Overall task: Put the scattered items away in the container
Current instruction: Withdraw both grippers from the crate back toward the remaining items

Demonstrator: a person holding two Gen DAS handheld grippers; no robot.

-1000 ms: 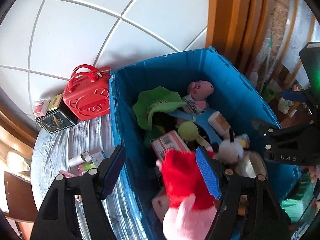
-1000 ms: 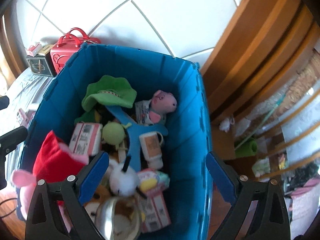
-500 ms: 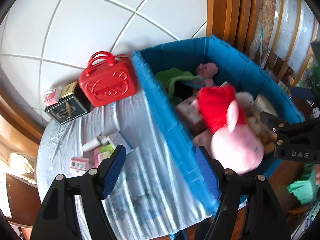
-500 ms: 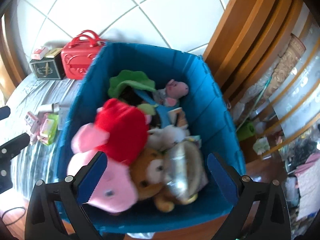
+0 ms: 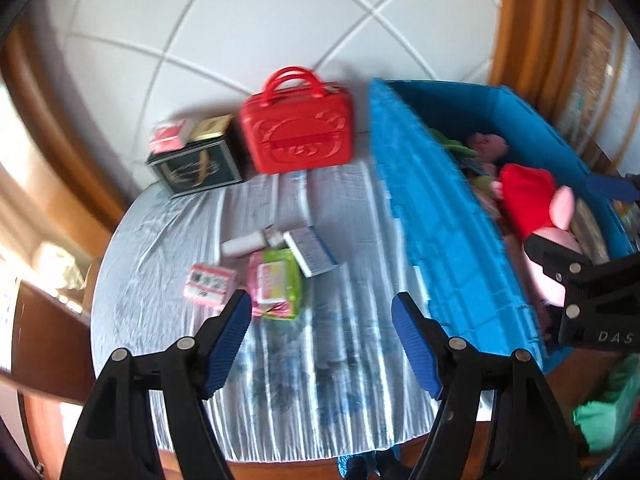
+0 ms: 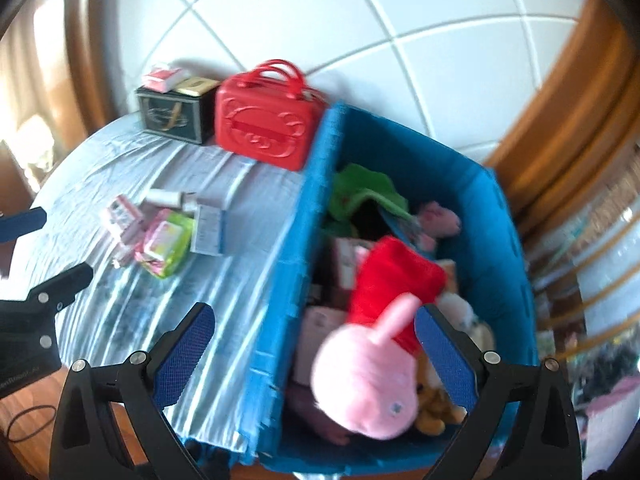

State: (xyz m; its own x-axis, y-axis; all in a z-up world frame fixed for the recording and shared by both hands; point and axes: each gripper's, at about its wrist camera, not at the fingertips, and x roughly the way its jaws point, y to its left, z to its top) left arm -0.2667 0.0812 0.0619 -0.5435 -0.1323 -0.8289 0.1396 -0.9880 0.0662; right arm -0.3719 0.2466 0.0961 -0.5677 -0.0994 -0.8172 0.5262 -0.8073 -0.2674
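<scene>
Both grippers' jaws released and empty, now shifted left, pink plush (image 6: 368, 364) apparently resting in blue bin (image 6: 280, 280).

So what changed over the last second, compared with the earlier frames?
Both grippers swung away from over the blue plastic crate toward the striped tablecloth. The left gripper, jaws open and empty throughout, now faces the small packets left on the cloth. The pink plush pig in a red dress settled on top of the crate's contents. The red handbag-shaped case stayed put.
</scene>
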